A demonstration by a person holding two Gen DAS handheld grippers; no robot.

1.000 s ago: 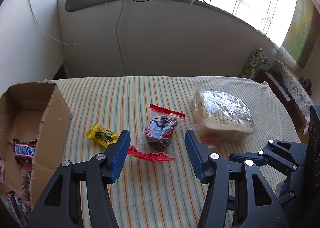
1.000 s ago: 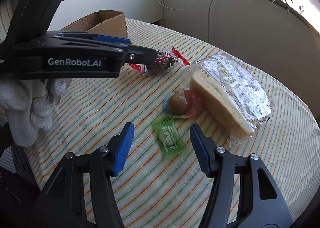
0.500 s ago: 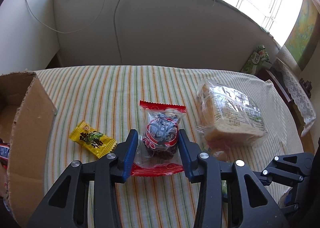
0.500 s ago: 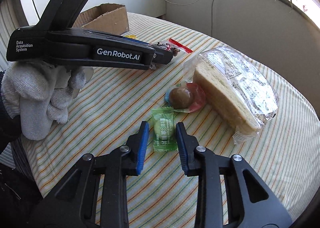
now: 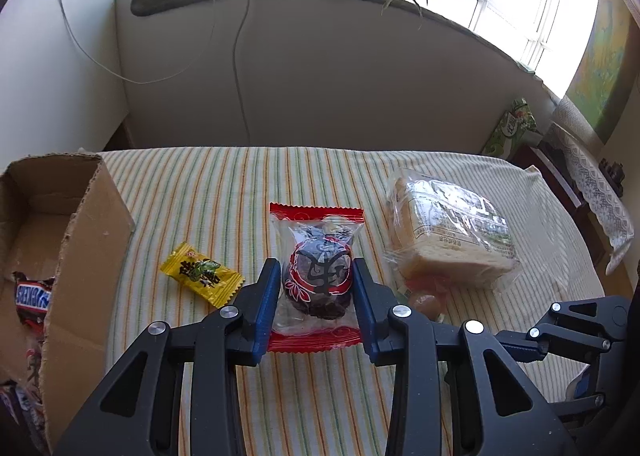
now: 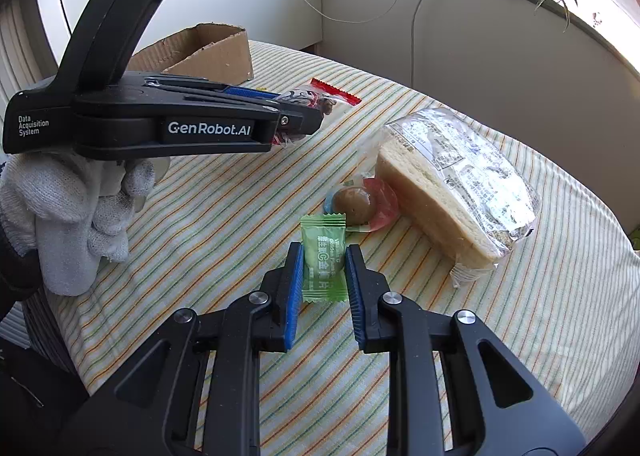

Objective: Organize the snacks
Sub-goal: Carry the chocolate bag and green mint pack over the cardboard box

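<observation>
Blue-padded tongs, two — left tongs (image 5: 316,288) gripping red-edged packet (image 5: 317,276), right tongs (image 6: 322,272) gripping green sachet (image 6: 323,258).

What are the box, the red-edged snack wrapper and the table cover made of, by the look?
Box: corrugated cardboard, raw brown, matte; fluting shows along the torn edge.
Red-edged snack wrapper: thin plastic film, glossy and clear in the middle, printed red crimped ends; glare and wrinkles suggest it.
Table cover: looks like woven striped fabric, matte, though the weave is too fine to confirm.
</observation>
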